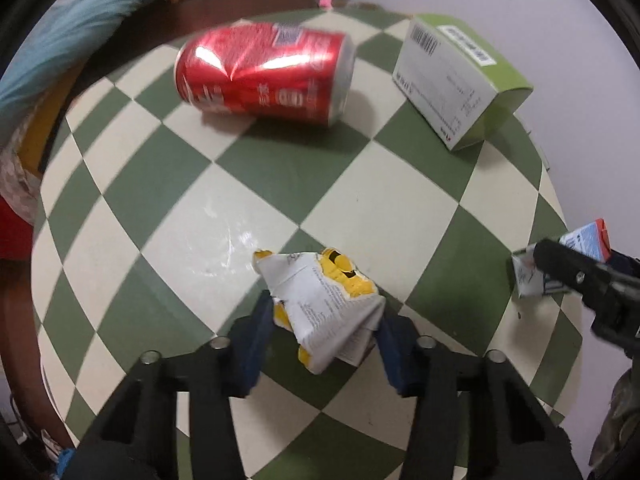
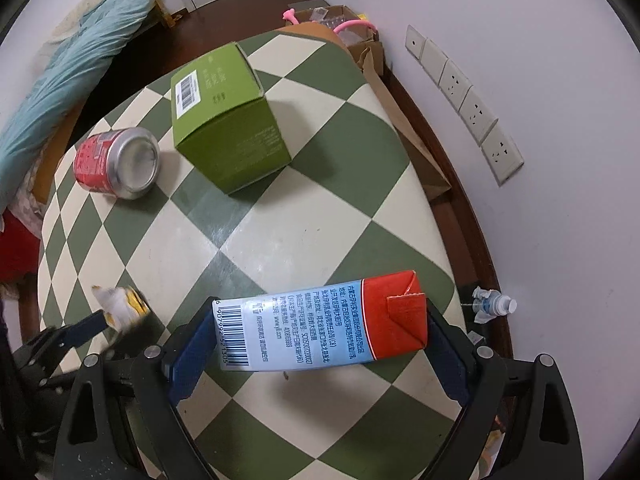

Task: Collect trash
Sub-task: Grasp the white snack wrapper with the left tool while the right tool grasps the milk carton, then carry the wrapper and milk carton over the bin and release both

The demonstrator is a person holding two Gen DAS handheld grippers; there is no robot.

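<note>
A green-and-cream checkered table (image 2: 304, 216) fills both views, with a white wall at the right. In the left wrist view, the left gripper (image 1: 326, 332) pinches a crumpled yellow-and-white wrapper (image 1: 324, 308) at lower centre. The right gripper (image 2: 320, 344) clamps a blue-and-red carton (image 2: 320, 324) endwise, lower centre of its own view, one blue pad at the barcode end and one at the red end. Both pieces seem raised slightly off the table, though the fisheye makes that uncertain. Lifting straight up with steady pressure should keep the soft wrapper from slipping. A dented red can (image 1: 266, 74) lies upper centre, a green box (image 1: 460, 80) upper right, both uncollected.
</note>
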